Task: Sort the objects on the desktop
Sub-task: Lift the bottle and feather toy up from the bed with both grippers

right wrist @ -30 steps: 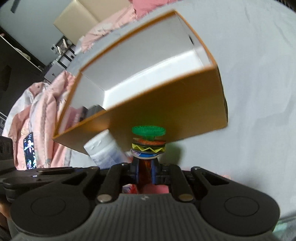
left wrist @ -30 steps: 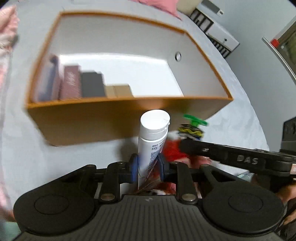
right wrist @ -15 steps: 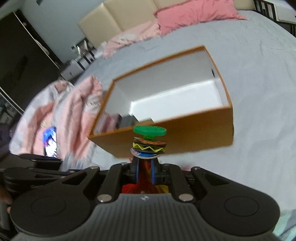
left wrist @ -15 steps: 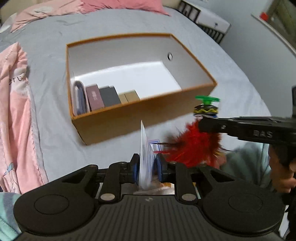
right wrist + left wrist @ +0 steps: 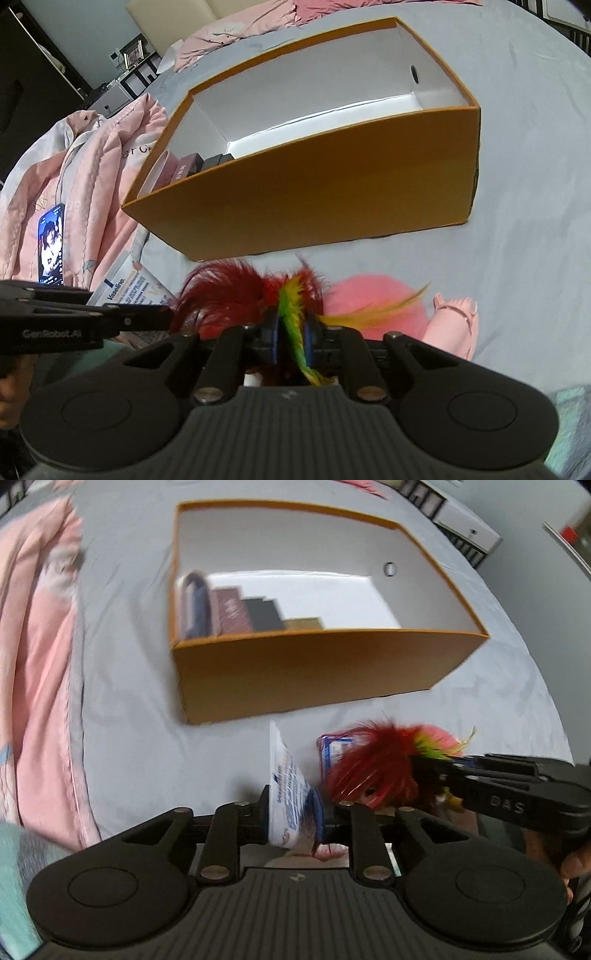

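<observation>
1 orange box holds 4 small boxes.

Feather toy between opening right hand-held gripper jaws, near orange box.

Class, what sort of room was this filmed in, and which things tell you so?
Most likely a bedroom: the open orange cardboard box sits on a grey bedsheet, with a pink pillow and a beige padded headboard behind it.

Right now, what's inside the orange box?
The orange box holds a row of small boxes standing against its left wall; the rest of the floor looks bare. The near wall hides their lower parts.
</observation>
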The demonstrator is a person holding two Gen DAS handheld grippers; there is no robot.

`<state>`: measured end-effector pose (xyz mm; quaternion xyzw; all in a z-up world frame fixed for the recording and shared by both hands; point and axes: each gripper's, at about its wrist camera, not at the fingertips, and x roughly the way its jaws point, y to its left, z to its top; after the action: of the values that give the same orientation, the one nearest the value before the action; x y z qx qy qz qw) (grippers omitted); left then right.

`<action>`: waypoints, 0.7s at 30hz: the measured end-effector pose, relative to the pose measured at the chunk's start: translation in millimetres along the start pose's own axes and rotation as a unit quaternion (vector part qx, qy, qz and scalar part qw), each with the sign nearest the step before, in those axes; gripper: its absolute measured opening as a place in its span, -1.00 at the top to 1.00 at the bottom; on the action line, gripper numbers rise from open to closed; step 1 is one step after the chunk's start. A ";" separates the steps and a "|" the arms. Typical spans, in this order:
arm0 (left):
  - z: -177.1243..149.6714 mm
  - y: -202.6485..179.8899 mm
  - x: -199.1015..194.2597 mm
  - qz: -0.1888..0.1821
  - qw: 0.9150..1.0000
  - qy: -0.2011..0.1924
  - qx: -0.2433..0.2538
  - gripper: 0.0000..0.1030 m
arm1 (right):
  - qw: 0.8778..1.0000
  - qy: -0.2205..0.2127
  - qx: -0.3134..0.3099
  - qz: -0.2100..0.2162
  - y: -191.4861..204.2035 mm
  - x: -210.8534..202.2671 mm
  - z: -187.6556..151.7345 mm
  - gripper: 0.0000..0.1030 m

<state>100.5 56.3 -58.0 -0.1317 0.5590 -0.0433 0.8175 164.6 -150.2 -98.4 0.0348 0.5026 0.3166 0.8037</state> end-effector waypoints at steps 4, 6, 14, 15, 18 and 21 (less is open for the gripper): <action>-1.0 6.4 0.6 -0.004 1.000 0.005 -0.023 0.39 | 1.000 -0.006 -0.004 -0.006 1.6 -5.5 -0.7 0.56; -1.2 7.4 0.9 -0.016 0.999 0.000 -0.029 0.39 | 1.000 -0.011 -0.005 -0.004 2.1 -7.6 -0.1 0.52; -4.6 -4.4 -6.9 0.005 1.000 -0.026 -0.006 0.65 | 0.998 -0.015 -0.051 -0.023 11.1 -9.5 1.8 0.11; -5.7 -5.2 -8.1 0.009 1.000 -0.027 -0.003 0.65 | 0.998 -0.014 -0.063 -0.023 13.8 -10.1 1.1 0.09; -9.4 -6.8 -10.3 0.015 0.999 -0.028 0.001 0.65 | 0.994 -0.019 -0.108 -0.028 24.1 -12.5 -3.4 -0.04; -15.0 -10.2 -9.8 0.024 0.999 -0.026 0.011 0.65 | 0.987 -0.021 -0.154 -0.044 33.1 -8.0 -7.6 -0.10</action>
<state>83.7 46.1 -51.5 -0.1099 0.5399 -0.0262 0.8341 140.3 -130.2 -83.4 -0.1051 0.4320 0.3534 0.8231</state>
